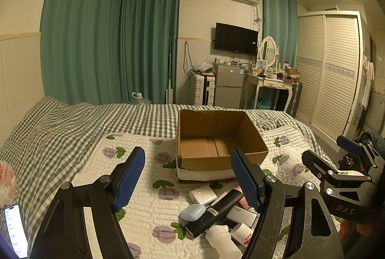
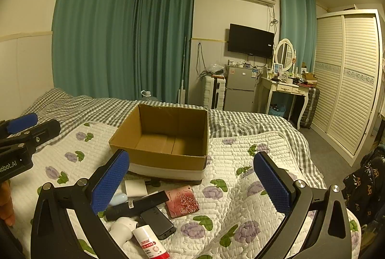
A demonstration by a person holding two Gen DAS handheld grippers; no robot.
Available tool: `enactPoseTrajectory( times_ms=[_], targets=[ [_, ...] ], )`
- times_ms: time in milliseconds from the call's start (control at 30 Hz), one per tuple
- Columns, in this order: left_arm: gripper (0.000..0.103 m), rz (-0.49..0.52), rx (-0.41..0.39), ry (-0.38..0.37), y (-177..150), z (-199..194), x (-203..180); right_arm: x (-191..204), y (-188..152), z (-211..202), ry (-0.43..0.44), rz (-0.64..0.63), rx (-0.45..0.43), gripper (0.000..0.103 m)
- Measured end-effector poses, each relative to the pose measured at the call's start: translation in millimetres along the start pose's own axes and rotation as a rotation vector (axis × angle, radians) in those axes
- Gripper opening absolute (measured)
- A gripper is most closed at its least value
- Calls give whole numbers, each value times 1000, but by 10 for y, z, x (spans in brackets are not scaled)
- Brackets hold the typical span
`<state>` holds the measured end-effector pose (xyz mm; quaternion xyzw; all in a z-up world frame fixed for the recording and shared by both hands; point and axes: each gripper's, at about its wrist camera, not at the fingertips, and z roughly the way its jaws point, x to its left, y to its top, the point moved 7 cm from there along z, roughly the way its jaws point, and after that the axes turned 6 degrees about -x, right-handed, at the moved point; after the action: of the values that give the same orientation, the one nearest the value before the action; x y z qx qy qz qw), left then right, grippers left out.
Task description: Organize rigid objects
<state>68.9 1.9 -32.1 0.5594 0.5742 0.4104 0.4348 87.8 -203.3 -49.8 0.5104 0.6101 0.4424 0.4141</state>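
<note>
Several small rigid items lay heaped on the quilted floral bedspread [image 2: 240,158], just near of the empty brown cardboard box [image 2: 166,136]: a long black bar-shaped device [image 1: 215,212], a pale blue oval case [image 1: 193,212], a white square charger [image 1: 202,194], a pink rose-patterned phone [image 2: 182,203] and a red-labelled white tube [image 2: 149,244]. All looked light, stiff and smooth, likely slippery; the black bar seemed best gripped across its narrow middle. Left gripper [image 1: 187,179] and right gripper [image 2: 190,186] hovered above the heap, jaws wide apart, holding nothing.
</note>
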Motion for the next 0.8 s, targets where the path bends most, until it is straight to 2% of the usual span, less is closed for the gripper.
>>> enactPoseTrajectory(
  times_ms=[800],
  targets=[
    [76, -2, 4, 0, -47, -5, -23, 11, -39, 26, 1, 0, 11, 103]
  ],
)
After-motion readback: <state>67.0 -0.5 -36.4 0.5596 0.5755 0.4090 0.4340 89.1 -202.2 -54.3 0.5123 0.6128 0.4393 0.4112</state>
